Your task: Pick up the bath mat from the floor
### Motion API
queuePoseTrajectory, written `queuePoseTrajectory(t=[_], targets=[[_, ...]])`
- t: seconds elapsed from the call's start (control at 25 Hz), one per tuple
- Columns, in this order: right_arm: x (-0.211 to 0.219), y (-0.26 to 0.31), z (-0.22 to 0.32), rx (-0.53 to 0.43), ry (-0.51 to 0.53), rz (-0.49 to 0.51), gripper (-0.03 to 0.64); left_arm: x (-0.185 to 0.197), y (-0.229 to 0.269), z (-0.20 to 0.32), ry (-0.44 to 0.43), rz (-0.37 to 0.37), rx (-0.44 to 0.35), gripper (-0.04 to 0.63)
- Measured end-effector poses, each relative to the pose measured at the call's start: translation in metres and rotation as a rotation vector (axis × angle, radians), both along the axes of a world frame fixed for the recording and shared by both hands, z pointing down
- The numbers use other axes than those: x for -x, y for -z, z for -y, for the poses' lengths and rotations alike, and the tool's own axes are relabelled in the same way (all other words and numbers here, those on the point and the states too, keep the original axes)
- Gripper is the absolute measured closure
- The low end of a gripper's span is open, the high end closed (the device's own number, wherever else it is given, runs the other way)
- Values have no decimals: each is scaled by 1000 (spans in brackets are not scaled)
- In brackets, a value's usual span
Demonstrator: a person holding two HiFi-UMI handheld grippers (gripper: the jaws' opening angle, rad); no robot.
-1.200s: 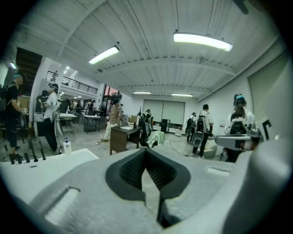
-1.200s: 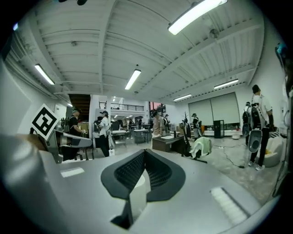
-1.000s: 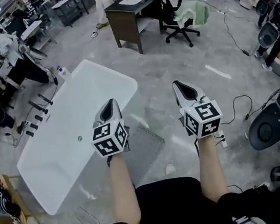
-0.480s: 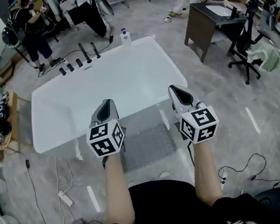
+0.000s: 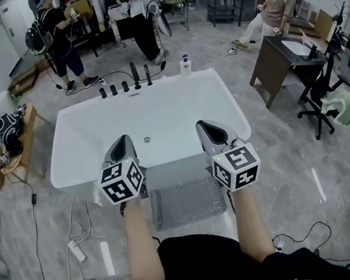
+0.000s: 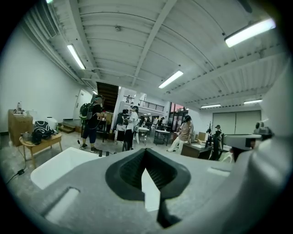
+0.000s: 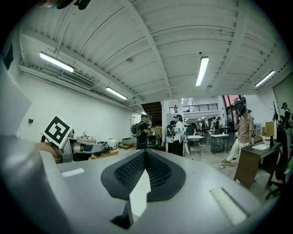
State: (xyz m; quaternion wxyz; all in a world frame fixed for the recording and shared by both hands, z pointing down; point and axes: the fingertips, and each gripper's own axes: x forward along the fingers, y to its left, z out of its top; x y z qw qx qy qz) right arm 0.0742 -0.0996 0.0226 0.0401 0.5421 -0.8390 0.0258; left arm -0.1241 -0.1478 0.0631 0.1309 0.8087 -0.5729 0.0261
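Grey floor (image 5: 283, 172) of a busy workshop carries the bath mat (image 5: 187, 200), which lies flat with its far edge just beside the near wall of the white bathtub (image 5: 178, 113). The left gripper (image 5: 121, 143) and right gripper (image 5: 207, 128) hang well above it, pointing roughly level, each with jaws pressed together on nothing. The risks, as I judge them: reaching down without opening would only shove the mat; a flat mat offers little edge to pinch, so the jaws may scrape the floor; the bathtub wall could be knocked.
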Motion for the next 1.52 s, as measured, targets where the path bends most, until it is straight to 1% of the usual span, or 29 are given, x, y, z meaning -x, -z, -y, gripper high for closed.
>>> queuePoseTrajectory(t=[0.08, 0.2, 0.28, 0.48, 0.56, 0.64, 0.76, 0.84, 0.96, 1.0, 1.04, 1.12, 1.2, 1.32, 1.44, 1.52], targets=[[8, 0, -2, 4, -26, -10, 617, -3, -1, 1, -43, -5, -1, 600], [19, -10, -7, 28, -57, -46, 617, -12, -7, 4, -97, -57, 7, 600], [27, -22, -15, 56, -69, -70, 617, -22, -17, -1, -140, -77, 17, 600], [36, -46, -30, 111, -111, -104, 617, -30, -54, -15, -223, -77, 85, 600], [37, -54, -32, 144, -120, -116, 617, -23, -65, -19, -209, -99, 125, 600], [42, -61, -31, 169, -112, -125, 617, -15, -70, -18, -182, -146, 153, 600], [50, -81, -31, 212, -83, -134, 617, -13, -70, -16, -191, -195, 129, 600], [52, -97, -31, 251, -66, -137, 617, -13, -78, -17, -197, -198, 132, 600], [45, -118, -31, 298, -59, -125, 617, -9, -104, -21, -168, -160, 186, 600], [41, -124, -31, 310, -61, -119, 617, -8, -113, -24, -154, -159, 208, 600], [37, -131, -31, 323, -62, -112, 617, -6, -121, -27, -137, -168, 231, 600], [28, -147, -29, 354, -67, -93, 617, -4, -134, -29, -106, -210, 271, 600], [20, -166, -24, 386, -76, -73, 617, -6, -143, -26, -88, -234, 288, 600], [11, -200, -20, 443, -84, -50, 617, -6, -166, -27, -59, -209, 322, 600], [6, -232, -27, 509, -61, -50, 617, -8, -202, -39, -34, -180, 392, 600], [3, -252, -28, 533, -43, -50, 617, -11, -225, -37, -29, -160, 422, 600]])
